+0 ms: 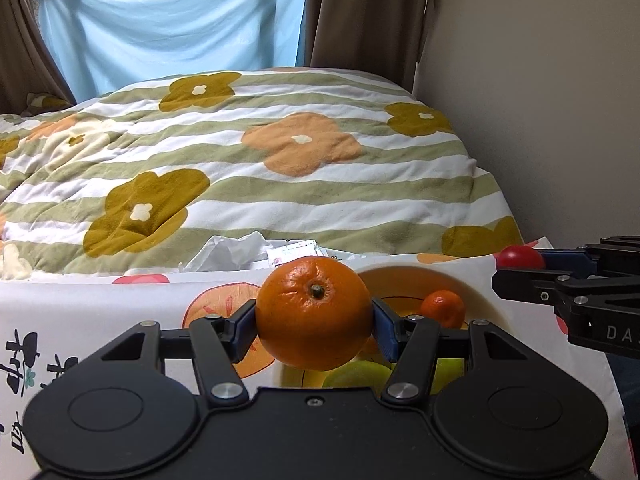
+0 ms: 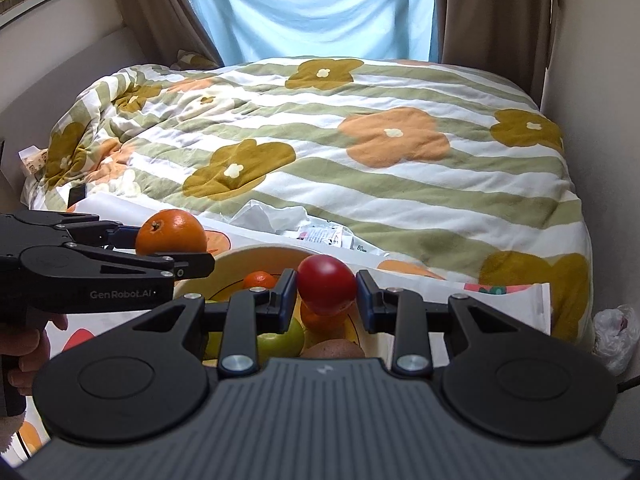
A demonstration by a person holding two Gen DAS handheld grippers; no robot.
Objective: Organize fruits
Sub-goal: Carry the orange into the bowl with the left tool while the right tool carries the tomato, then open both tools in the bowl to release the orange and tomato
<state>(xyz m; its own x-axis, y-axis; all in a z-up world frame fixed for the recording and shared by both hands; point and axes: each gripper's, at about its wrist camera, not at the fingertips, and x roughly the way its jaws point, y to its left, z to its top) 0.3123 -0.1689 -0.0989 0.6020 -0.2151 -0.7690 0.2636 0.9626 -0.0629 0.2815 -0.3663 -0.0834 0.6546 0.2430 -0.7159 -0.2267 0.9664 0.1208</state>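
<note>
Orange (image 1: pixel 314 314): dimpled, slightly glossy peel with a dry stem scar. Red fruit (image 2: pixel 326 285): smooth, shiny skin carrying a soft highlight. Left gripper (image 1: pixel 315 320) and right gripper (image 2: pixel 326 296): matt black plastic arms and housings, bright metal pivot pins (image 1: pixel 229 391), and blue fingertip pads (image 2: pixel 365 300) that look rubbery; the right housing has a ribbed top surface. Bowl (image 2: pixel 256 258): smooth, glazed-looking yellow interior. Green fruit (image 2: pixel 280 338): smooth, faintly glossy skin. Quilt (image 1: pixel 280 168): soft, matt, stitched cloth with a flower print. Table cover (image 1: pixel 100 312): thin, printed, matt sheet. Curtains (image 1: pixel 360 12): brown woven cloth; blue sheet (image 1: pixel 172 28): thin, creased cloth. Crumpled white paper or tissue (image 1: pixel 232 250).
</note>
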